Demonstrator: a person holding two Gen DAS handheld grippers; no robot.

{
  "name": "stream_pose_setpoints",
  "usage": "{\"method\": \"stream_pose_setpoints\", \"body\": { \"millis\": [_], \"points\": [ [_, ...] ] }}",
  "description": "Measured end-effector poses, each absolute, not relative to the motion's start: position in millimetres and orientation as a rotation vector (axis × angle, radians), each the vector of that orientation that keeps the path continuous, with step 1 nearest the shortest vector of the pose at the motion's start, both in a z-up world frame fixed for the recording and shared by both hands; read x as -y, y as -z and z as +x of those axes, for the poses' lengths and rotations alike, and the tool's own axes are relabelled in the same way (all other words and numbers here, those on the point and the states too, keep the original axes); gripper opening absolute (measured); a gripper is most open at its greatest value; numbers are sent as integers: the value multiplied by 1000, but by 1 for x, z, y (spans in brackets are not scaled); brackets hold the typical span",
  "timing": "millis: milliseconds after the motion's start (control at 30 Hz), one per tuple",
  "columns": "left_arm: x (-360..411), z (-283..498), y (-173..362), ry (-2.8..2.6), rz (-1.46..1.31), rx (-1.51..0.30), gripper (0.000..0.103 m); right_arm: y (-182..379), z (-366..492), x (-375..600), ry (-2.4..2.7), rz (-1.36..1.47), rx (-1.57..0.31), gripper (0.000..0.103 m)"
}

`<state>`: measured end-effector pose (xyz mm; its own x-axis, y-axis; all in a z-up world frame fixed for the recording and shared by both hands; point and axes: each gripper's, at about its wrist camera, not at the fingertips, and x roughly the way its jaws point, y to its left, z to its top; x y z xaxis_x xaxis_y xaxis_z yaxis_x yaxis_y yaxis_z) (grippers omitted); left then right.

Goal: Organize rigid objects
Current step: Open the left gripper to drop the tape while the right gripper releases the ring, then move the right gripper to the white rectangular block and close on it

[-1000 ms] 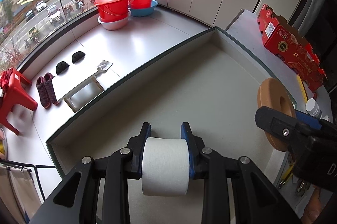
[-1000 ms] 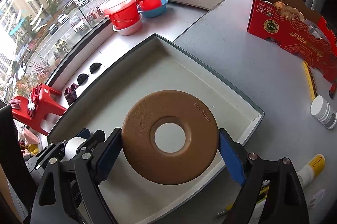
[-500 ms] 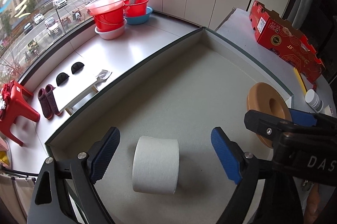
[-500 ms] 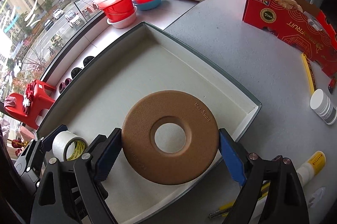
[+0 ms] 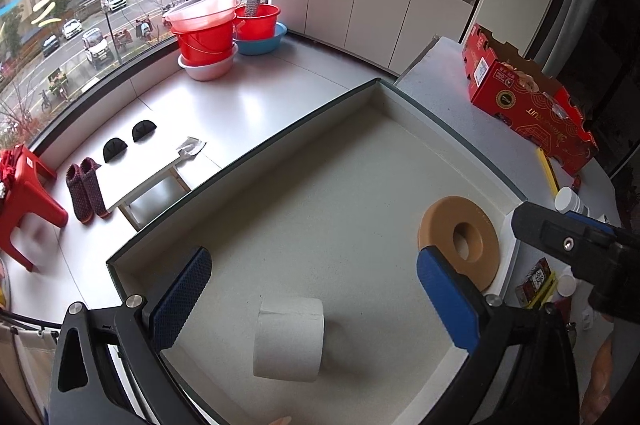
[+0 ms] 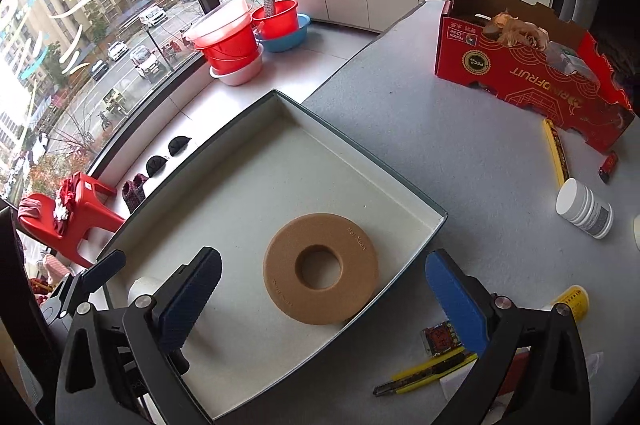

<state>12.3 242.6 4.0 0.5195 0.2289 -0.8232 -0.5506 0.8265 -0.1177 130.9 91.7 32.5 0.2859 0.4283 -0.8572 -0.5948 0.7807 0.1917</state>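
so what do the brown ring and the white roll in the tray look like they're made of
The brown ring with a round hole looks like cork or dense foam: matte, finely grainy, with small lettering pressed into its face. The white roll lying on its side looks like tape, perhaps paper or cloth: dull, unshiny wraps with a visible end seam. The shallow grey-white tray seems to be stiff matte board.

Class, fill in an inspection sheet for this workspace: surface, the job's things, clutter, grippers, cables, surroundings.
Surface: grey table bearing a shallow tray.
Job's things: white tape roll and brown ring lie in the tray, apart.
Clutter: red carton, white bottle, yellow utility knife on the table.
Grippers: left gripper and right gripper open after just opening, holding nothing.
Cables: nothing seen.
Surroundings: window, stacked red basins, red stool.
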Motion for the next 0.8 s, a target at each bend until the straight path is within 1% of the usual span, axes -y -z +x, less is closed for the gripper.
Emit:
{"method": "stream_pose_setpoints", "body": {
  "millis": [167,333,567,800],
  "points": [
    [-217,11,-12,-430,-335,-914,103,-36,126,-51,-637,-112,-1100,103],
    [-185,9,-11,-343,-310,-920,103,-26,118,6,-556,-45,-1132,103],
    [-116,19,-6,-184,-182,-951,103,-5,110,91,-375,53,-1153,103],
    [-58,36,7,-64,-85,-996,103,12,96,145,-241,61,-1169,103]
  ]
}}
